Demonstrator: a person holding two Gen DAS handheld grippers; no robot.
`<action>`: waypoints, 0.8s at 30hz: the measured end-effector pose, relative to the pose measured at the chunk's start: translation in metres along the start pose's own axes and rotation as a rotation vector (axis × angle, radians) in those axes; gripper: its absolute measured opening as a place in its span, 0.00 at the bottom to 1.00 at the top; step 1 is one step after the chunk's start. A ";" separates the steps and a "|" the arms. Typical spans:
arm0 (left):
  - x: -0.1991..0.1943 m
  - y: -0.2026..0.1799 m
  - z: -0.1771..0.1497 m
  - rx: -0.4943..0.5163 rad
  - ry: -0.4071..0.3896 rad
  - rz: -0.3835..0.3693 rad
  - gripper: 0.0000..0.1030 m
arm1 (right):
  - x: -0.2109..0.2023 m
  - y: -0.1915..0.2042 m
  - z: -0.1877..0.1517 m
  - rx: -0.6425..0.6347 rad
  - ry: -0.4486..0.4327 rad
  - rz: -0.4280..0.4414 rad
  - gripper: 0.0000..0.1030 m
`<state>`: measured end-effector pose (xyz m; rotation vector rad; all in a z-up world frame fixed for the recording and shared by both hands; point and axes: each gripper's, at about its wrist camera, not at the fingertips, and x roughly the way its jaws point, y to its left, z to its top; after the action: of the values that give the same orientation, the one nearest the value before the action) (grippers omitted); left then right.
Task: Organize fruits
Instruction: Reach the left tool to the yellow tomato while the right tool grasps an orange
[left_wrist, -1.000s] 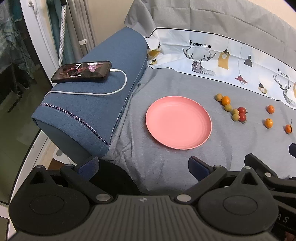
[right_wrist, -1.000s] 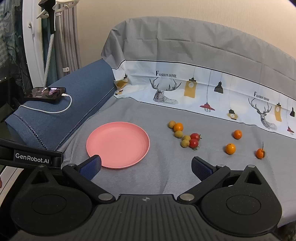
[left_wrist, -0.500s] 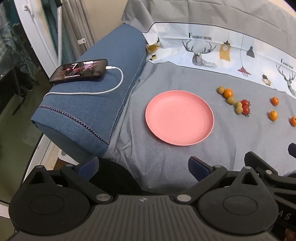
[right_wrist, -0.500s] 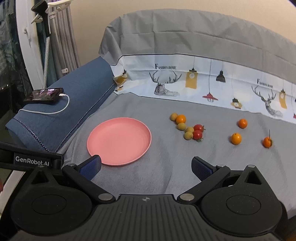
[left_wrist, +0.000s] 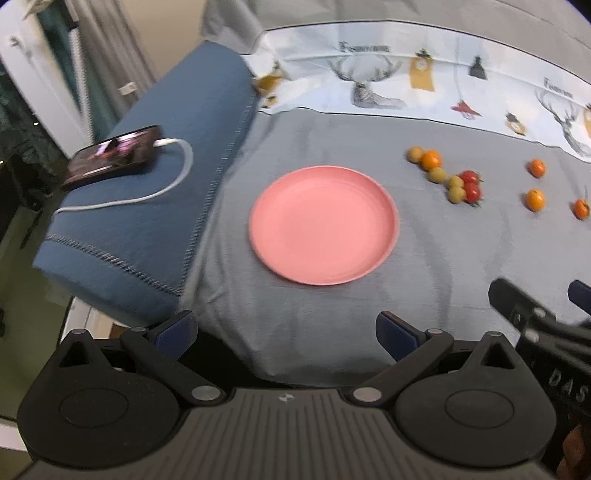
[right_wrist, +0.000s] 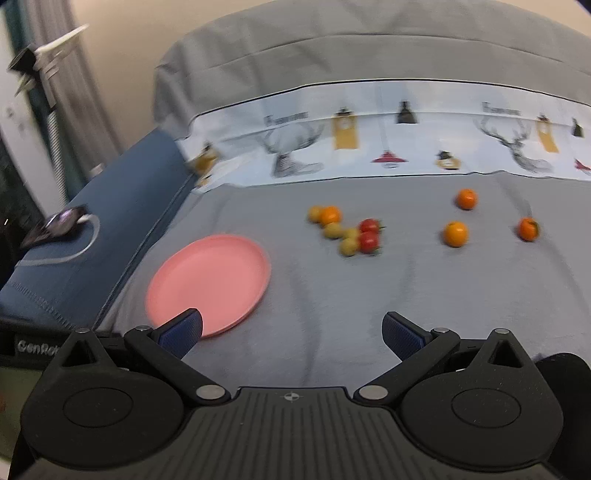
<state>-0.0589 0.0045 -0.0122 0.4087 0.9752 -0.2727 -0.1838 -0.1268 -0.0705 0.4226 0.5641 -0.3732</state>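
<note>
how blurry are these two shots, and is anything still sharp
Left wrist view: motion-smeared, the phone and cherry tomatoes soft, fisheye bending the sheet's printed border, yet the left tongs stay crisp. Right wrist view: blurrier, pink plate and oranges streaked, border lettering unreadable, only the right tongs sharp.

We see a bed under a grey sheet — on it a pink plate. Right of it lie small fruits — orange, yellow, red.
</note>
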 end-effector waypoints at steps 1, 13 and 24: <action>0.002 -0.006 0.003 0.009 0.007 -0.016 1.00 | 0.002 -0.008 0.002 0.012 -0.010 -0.021 1.00; 0.068 -0.104 0.079 0.051 0.039 -0.190 1.00 | 0.061 -0.142 0.022 0.151 -0.027 -0.443 0.99; 0.179 -0.178 0.146 0.060 0.108 -0.239 1.00 | 0.169 -0.211 0.044 0.188 0.034 -0.419 0.99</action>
<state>0.0740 -0.2272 -0.1289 0.3640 1.1255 -0.5015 -0.1275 -0.3646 -0.1938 0.4914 0.6542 -0.8268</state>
